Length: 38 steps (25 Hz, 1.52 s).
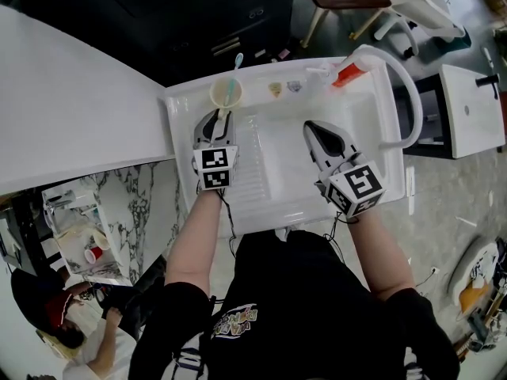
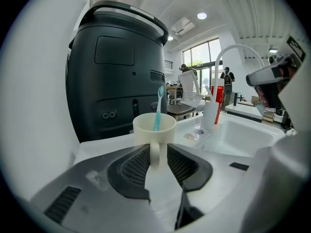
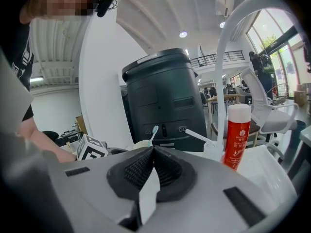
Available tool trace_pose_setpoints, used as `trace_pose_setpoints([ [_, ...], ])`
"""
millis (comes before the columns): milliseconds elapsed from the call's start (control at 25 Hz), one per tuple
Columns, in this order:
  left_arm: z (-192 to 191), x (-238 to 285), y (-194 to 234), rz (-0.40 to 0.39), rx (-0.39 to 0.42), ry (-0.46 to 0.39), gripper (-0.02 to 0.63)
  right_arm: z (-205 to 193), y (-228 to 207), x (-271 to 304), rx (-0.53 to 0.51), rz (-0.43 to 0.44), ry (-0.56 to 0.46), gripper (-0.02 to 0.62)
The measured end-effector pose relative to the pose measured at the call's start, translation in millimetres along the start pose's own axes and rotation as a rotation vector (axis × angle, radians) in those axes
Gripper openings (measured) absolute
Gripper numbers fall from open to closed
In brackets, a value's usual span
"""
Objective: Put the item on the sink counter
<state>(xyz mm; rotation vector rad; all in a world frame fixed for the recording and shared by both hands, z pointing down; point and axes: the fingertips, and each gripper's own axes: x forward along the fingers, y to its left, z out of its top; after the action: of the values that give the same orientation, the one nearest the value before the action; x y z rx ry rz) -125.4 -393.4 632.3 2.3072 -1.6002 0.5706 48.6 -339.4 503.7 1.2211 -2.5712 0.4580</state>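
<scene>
The mug (image 2: 154, 127) is set upright on the sink surface (image 1: 184, 103), straight ahead of the left claw (image 2: 155, 152), handle flanked loosely by parted jaws; the right claw (image 3: 153, 153) is closed, empty.

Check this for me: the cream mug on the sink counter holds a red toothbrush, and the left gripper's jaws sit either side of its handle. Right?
Not quite. The toothbrush in the cream mug is light blue, not red; the left gripper view shows it. The rest is right.
</scene>
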Motion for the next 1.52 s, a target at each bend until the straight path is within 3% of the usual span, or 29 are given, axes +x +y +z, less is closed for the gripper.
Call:
trace_pose_setpoints([
  [440,13,-38,-7,0.051,0.023,-0.014,0.123,11,11,-24,-0.005,0.034,-0.048,0.054],
  [760,41,-96,-28,0.094,0.037,-0.084,0.123,25,30,-53,-0.027,0.092,-0.109,0.054],
  [1120,81,-182,-105,0.051,0.017,-0.174,0.047,30,52,-112,-0.076,0.163,-0.168,0.054],
  [1360,86,-240,-161,0.01,0.006,-0.226,0.021,13,71,-154,-0.102,0.22,-0.163,0.054],
  [1520,75,-265,-194,-0.037,-0.004,-0.202,0.018,-2,81,-166,-0.101,0.258,-0.137,0.054],
])
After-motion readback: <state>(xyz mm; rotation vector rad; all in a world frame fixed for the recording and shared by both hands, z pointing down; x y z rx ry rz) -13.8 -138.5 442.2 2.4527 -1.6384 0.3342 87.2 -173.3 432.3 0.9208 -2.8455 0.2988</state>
